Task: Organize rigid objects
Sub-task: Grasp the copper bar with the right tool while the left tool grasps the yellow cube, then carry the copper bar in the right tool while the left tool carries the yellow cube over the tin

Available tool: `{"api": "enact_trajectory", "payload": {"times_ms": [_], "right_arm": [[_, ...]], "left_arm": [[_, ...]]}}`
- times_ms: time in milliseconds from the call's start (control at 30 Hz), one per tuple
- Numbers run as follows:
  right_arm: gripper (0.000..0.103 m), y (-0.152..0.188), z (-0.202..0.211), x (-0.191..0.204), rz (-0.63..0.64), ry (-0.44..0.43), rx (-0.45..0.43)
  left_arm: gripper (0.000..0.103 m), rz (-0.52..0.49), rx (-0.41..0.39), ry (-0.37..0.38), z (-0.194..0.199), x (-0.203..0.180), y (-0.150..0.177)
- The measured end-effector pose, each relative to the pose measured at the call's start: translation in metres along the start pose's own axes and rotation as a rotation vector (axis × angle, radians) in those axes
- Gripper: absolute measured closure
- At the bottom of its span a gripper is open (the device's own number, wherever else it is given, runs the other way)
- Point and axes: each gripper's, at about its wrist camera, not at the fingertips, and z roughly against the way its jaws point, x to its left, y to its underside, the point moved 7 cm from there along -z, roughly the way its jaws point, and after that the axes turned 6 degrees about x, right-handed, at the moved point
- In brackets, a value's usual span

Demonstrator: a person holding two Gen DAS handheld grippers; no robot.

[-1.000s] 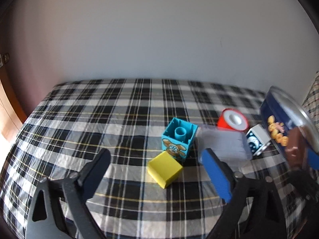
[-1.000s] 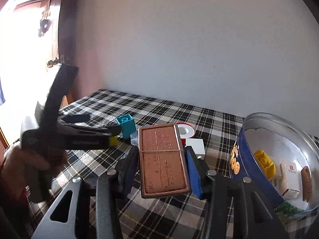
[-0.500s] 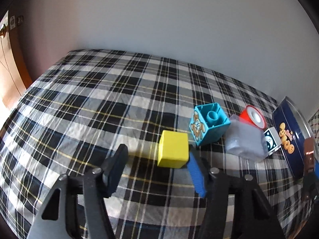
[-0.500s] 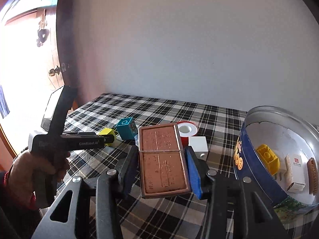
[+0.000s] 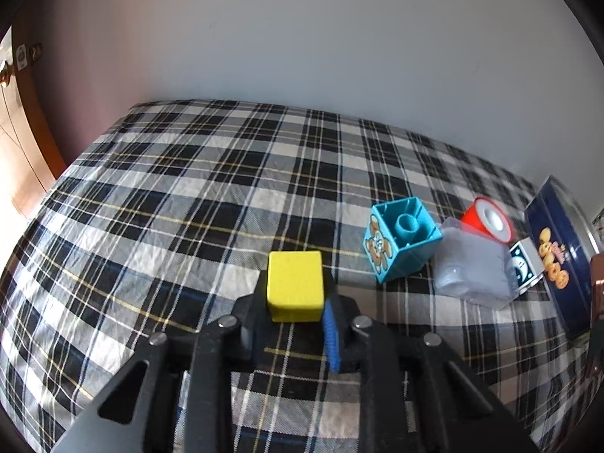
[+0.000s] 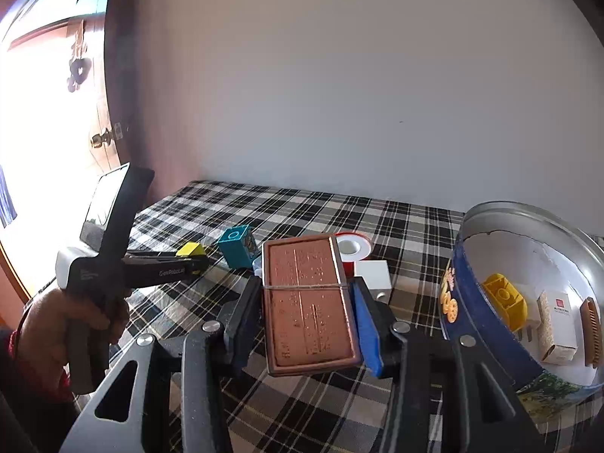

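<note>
Left wrist view: a yellow cube (image 5: pixel 295 285) sits clamped between the pads of the left gripper (image 5: pixel 294 311), whose jaws have just closed onto it, low over the black-and-white plaid cloth (image 5: pixel 188 196). To its right lie one turquoise toy brick (image 5: pixel 400 243) printed with a bear and lying on its side, one translucent plastic box (image 5: pixel 472 273) touching that brick, one red-and-white roll (image 5: pixel 487 219) behind the box, and one small white block (image 5: pixel 525 266) with a dark printed face. A blue cookie tin (image 5: pixel 555 249) is cut off at the frame's right edge.

Only the right wrist view shows the tin's open inside (image 6: pixel 502 260): one yellow toy brick (image 6: pixel 504 300), one small white carton (image 6: pixel 558 326) and one brown ridged piece (image 6: pixel 592 326) against the wall. It also shows the right gripper (image 6: pixel 307 304) partly open, its pads pressed on a flat copper-brown case (image 6: pixel 307 302) held above the cloth, and a person's hand (image 6: pixel 64 324) around the left gripper's handle, with the cube at that tool's tip.
</note>
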Motion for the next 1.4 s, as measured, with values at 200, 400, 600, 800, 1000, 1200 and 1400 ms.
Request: {"api": "enact_trajectory", "payload": {"times_ms": [200,400,600,800,1000,1200,1400], "right_arm": [[0.054,-0.012,0.017,-0.017,-0.029,0.031,-0.073],[0.054,-0.02,0.037,-0.051,-0.102,0.099,-0.145],[0.054,-0.018,0.051,-0.082,-0.124,0.155,-0.174],[0.054,-0.016,0.057,-0.1,-0.138,0.179,-0.181],[0.054,-0.015,0.064,-0.111,-0.116,0.216,-0.195],[0.054,-0.014,0.074,-0.133,-0.136,0.243,-0.21],[0.054,-0.014,0.081,-0.149,-0.15,0.268,-0.223]], "left_arm": [[0.08,0.058,-0.137,0.008,0.026,0.007,-0.004],[0.08,0.016,-0.292,-0.013,0.055,-0.016,-0.006],[0.08,-0.009,-0.333,0.015,0.063,-0.049,-0.004],[0.08,-0.043,-0.329,0.07,0.063,-0.092,0.005],[0.08,-0.085,-0.333,0.121,0.063,-0.138,0.009],[0.08,-0.124,-0.34,0.141,0.064,-0.175,0.012],[0.08,-0.163,-0.342,0.132,0.062,-0.199,0.015]]}}
